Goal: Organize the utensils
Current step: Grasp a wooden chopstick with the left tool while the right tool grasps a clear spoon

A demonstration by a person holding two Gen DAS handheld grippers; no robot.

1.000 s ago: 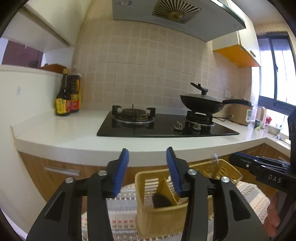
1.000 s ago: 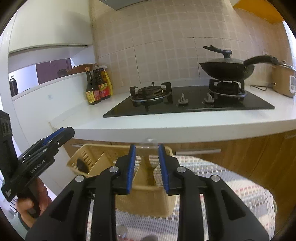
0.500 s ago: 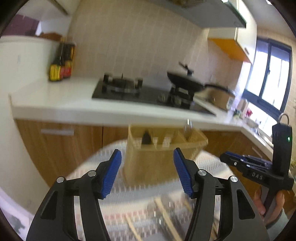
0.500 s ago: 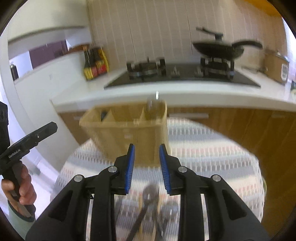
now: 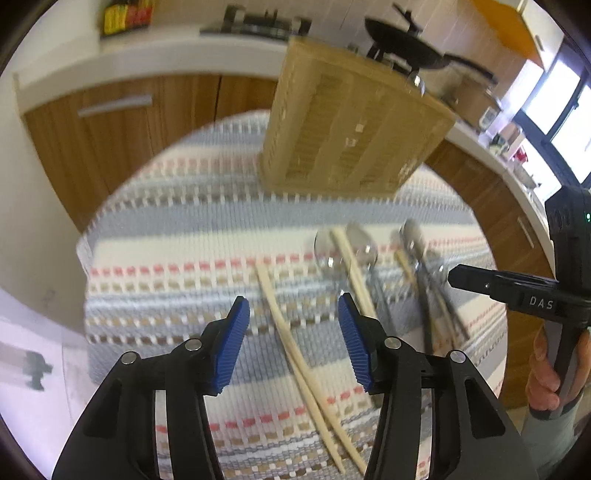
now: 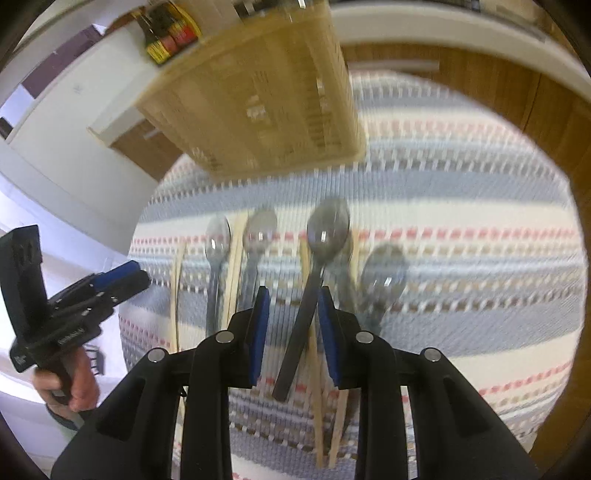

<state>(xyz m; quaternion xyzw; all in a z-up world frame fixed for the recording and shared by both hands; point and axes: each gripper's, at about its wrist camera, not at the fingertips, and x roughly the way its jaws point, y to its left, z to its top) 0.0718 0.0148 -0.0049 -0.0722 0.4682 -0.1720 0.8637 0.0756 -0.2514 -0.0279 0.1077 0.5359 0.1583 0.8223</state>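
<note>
A home kitchen: a gas hob (image 5: 258,20) with a black wok (image 5: 402,40) sits on a white counter (image 5: 147,51); wooden cabinet doors (image 5: 122,122) run beneath; sauce bottles (image 6: 168,33) stand by the wall; a window (image 5: 565,96) lights the far corner.

Round table under a striped woven cloth (image 6: 461,192), tan slatted plastic utensil basket (image 6: 258,92) at its far edge, metal spoons (image 6: 327,229) and pale wooden chopsticks (image 5: 284,332) scattered nearer.
</note>
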